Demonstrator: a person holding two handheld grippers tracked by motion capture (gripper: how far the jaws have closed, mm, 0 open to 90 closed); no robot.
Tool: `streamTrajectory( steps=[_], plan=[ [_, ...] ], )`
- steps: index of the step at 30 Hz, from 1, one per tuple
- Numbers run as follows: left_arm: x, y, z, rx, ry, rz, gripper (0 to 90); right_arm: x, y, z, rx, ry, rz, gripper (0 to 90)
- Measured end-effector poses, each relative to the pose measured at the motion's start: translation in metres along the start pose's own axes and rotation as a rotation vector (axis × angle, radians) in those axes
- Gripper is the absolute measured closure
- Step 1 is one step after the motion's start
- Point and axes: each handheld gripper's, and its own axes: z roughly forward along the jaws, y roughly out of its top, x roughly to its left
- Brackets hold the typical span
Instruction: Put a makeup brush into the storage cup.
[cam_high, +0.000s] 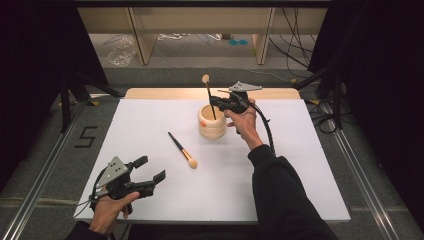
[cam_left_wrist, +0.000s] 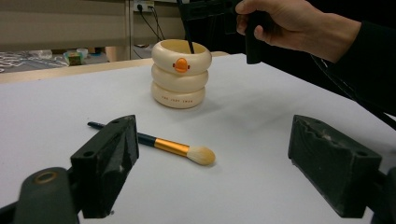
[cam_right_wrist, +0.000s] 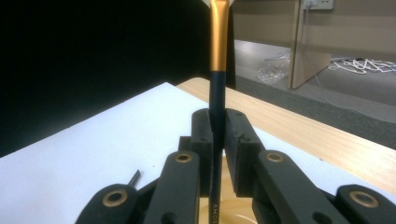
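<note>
A cream ringed cup (cam_high: 211, 122) with an orange mark (cam_left_wrist: 181, 65) stands on the white table top. My right gripper (cam_high: 216, 103) hangs over the cup's rim, shut on a makeup brush (cam_high: 209, 96) that stands upright, bristle end up and handle end down inside the cup. In the right gripper view the dark handle (cam_right_wrist: 216, 116) is pinched between the jaws, with the gold ferrule above. A second brush (cam_high: 182, 149) lies flat on the table in front of the cup, its bristle tip (cam_left_wrist: 201, 156) toward me. My left gripper (cam_high: 148, 171) rests open near the front left edge, nothing between its pads (cam_left_wrist: 108, 163).
The white sheet (cam_high: 150, 120) covers a wooden table whose far edge (cam_high: 165, 93) shows bare wood. Black curtains stand at both sides. Behind the table are wooden furniture legs, cables and a plastic bag (cam_high: 120, 52) on the floor. The right gripper's cable (cam_high: 267, 131) trails along the forearm.
</note>
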Motion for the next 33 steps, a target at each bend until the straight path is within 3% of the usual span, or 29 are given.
streamTrajectory(
  steps=[24,25,26,27,30,33],
  plan=[
    [0.0002,0.0001,-0.0002,-0.001,0.002,-0.003,15.9,0.0003,-0.0084,0.0024,0.053,-0.005,-0.014,80.8],
    [0.0002,0.0001,-0.0002,0.000,0.002,-0.002,15.9,0.0003,-0.0083,0.0027,0.061,-0.003,-0.021,74.5],
    [0.0002,0.0001,-0.0002,0.000,0.002,-0.002,15.9,0.0003,-0.0083,0.0027,0.061,-0.003,-0.021,74.5],
    [0.0002,0.0000,-0.0002,0.001,0.003,-0.002,15.9,0.0009,-0.0079,0.0022,0.078,-0.021,-0.008,66.8],
    [0.0003,0.0000,-0.0002,0.000,0.002,-0.004,15.9,0.0014,-0.0061,0.0003,0.067,-0.035,0.008,54.2],
    [0.0006,-0.0001,-0.0002,0.001,0.003,-0.005,15.9,0.0020,-0.0042,-0.0021,0.072,-0.056,0.002,47.3]
  ],
)
